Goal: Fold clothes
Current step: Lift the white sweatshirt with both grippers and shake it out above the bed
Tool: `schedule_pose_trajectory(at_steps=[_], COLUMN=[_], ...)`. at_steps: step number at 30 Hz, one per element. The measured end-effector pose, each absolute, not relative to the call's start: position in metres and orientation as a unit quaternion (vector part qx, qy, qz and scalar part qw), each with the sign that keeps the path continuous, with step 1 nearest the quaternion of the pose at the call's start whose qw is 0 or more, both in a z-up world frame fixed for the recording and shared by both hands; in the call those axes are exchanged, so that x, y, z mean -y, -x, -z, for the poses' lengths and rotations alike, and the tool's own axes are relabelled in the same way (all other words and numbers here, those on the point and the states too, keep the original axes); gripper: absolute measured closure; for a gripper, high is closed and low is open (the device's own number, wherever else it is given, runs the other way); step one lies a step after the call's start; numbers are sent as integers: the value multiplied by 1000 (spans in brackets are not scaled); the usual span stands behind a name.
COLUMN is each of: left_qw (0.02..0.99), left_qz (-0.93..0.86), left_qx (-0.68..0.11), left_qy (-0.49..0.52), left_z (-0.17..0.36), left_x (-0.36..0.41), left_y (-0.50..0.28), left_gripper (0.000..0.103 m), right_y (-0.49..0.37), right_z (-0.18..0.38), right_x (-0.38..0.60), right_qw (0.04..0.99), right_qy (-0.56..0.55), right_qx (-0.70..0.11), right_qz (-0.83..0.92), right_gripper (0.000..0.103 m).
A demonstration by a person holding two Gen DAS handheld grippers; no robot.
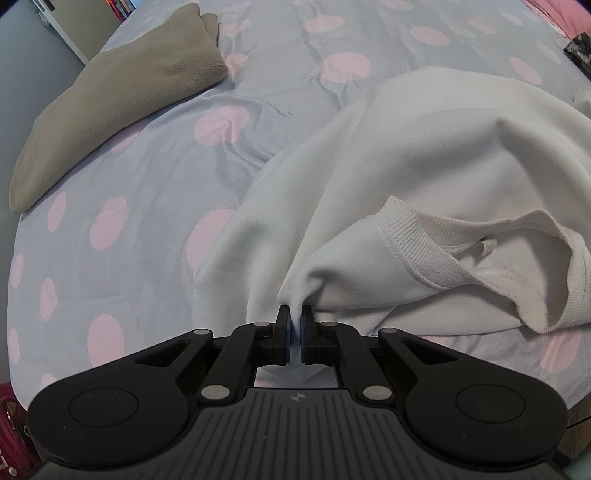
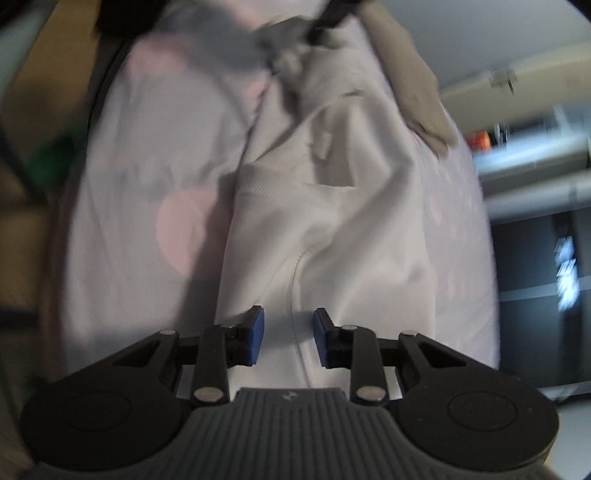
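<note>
A white sweatshirt (image 1: 424, 177) lies crumpled on a bed, its ribbed collar (image 1: 424, 254) gaping toward the right. My left gripper (image 1: 295, 317) is shut on a pinched fold of the sweatshirt near the shoulder, with cloth bunched between the blue pads. The right wrist view is blurred. There the same white sweatshirt (image 2: 332, 236) stretches away from my right gripper (image 2: 288, 325), which stands open just above the fabric. A seam runs beneath the gap between its blue pads (image 2: 256, 336); nothing is pinched.
The bedsheet (image 1: 147, 177) is pale blue with pink dots. A folded olive-grey garment (image 1: 122, 99) lies at the bed's far left edge, also seen as a beige cloth (image 2: 413, 81). A white shelf (image 1: 66, 26) stands beyond the bed. Dark furniture (image 2: 535, 288) is right of the bed.
</note>
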State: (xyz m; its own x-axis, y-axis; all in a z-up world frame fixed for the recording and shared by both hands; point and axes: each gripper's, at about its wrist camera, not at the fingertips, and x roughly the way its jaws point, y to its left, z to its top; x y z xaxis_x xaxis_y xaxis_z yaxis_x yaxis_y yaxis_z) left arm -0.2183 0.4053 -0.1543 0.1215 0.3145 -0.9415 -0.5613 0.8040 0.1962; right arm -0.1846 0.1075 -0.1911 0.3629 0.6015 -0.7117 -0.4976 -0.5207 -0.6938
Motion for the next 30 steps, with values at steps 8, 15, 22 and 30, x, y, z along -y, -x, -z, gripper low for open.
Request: schedule_pose_trajectory(at_steps=[8, 15, 22, 30], left_qw=[743, 761, 803, 843], left_qz=[-294, -300, -297, -213], left_qx=[-592, -561, -493, -491], left_qy=[105, 124, 154, 51], left_z=[156, 140, 108, 106], left_x=[-407, -411, -412, -371], left_y=[210, 214, 228, 220], left_gripper=[100, 100, 100, 100], right_y=[162, 155, 116, 41], right_z=[206, 175, 114, 108], right_x=[-127, -129, -124, -127], right_qw=[501, 566, 729, 792], right_qy=[659, 602, 502, 418], right_qx=[11, -6, -7, -172], right_qz=[-561, -563, -465, -411], right_gripper=[89, 94, 96, 97])
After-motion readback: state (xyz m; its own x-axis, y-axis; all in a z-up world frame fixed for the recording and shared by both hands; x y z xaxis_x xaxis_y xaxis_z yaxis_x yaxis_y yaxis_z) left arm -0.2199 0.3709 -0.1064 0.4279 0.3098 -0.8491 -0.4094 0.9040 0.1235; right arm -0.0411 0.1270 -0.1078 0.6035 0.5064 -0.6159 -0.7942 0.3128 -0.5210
